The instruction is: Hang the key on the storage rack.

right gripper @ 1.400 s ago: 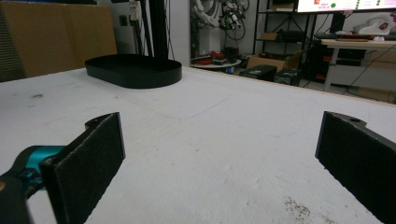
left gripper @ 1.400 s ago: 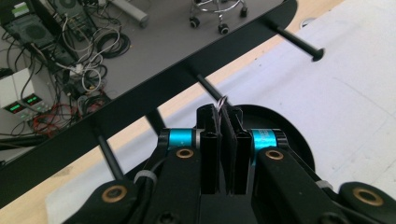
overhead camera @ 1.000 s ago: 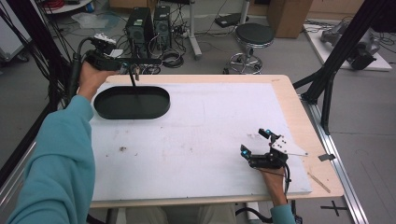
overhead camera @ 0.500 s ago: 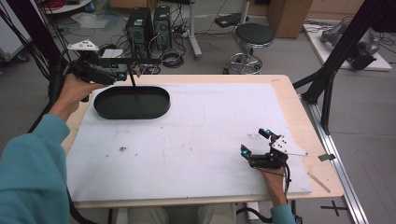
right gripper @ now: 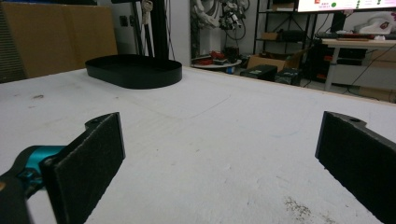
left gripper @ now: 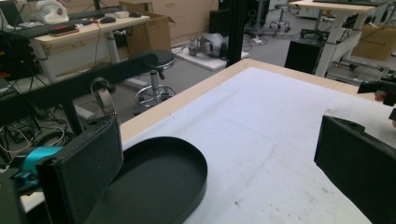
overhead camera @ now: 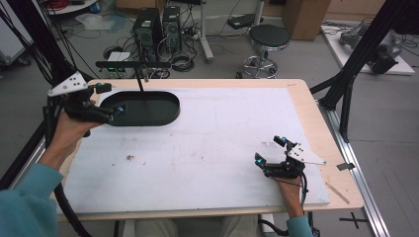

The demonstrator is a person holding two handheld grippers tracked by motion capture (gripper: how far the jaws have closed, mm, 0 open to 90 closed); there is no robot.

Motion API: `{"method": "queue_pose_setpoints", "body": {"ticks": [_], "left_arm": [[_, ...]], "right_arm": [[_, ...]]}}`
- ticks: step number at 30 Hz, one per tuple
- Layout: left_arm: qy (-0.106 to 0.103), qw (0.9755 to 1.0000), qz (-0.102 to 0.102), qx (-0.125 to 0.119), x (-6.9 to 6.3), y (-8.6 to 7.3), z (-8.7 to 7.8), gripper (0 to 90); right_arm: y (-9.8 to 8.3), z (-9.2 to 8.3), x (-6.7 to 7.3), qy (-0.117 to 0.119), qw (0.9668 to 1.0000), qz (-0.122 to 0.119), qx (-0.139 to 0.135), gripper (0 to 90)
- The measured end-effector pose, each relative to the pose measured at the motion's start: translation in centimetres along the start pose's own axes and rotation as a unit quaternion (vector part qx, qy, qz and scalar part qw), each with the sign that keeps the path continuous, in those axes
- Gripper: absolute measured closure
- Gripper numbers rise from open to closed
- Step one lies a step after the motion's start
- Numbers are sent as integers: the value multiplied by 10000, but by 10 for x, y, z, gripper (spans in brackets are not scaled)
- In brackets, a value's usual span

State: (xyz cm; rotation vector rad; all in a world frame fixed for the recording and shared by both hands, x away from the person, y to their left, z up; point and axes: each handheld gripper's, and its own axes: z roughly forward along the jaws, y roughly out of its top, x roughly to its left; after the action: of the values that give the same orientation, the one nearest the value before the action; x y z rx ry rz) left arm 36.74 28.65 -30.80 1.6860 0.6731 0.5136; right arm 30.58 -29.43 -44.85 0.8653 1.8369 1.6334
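1. Lying on the white sheet point(overhead camera: 207, 143) that covers the wooden table point(overhead camera: 316, 113), a black oval tray point(overhead camera: 143, 107) sits in the far left corner, near the far edge
2. In the left gripper view the tray point(left gripper: 163, 182) has a low rim and nothing inside it
3. From the right gripper view the same tray point(right gripper: 133, 71) stands far off, on the far side of the sheet point(right gripper: 210, 140)
4. At the left edge of the table a hand holds the left gripper point(overhead camera: 109, 101), just beside the left end of the tray; its jaws are wide apart and hold nothing, one jaw above the near rim of the tray
5. Near the front right corner the right gripper point(overhead camera: 271, 150) rests low over the sheet, well apart from the tray; its jaws are spread wide too, with only bare sheet between them
6. Small dark marks show on the sheet near its front left part
7. Beyond the far edge of the table, on the floor, stand a round black stool point(overhead camera: 268, 37) and two computer towers point(overhead camera: 158, 27) with cables around them
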Motion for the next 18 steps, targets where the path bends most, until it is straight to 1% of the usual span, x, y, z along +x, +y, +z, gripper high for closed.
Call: {"method": "queue_pose_setpoints", "body": {"ticks": [2,5,6,8,10,13,15,18], "left_arm": [[8,9999,-29,-128,-7,-15,-4,17],[-19,9996,-134,-236,-17,-39,-8,17],[-17,9996,-128,-246,-20,-46,-9,17],[49,9995,-147,-287,-27,-60,-13,17],[87,9992,-141,-371,-32,-74,-17,17],[213,9980,-98,-593,-42,-93,-22,17],[250,9979,-126,-588,-47,-104,-25,17],[324,9971,-120,-674,-53,-122,-28,17]], "right_arm": [[0,0,0,-4,10000,-16,-14,5],[0,0,0,-10,10000,-18,-15,5],[0,0,0,-7,10000,-20,-15,5],[0,0,1,-2,10000,-8,-3,5],[0,0,0,-5,10000,-48,-21,5],[0,-1,0,0,10000,-11,-32,5],[0,-1,0,0,10000,-11,-38,5],[0,-1,1,-12,10000,-28,-50,5]]}}
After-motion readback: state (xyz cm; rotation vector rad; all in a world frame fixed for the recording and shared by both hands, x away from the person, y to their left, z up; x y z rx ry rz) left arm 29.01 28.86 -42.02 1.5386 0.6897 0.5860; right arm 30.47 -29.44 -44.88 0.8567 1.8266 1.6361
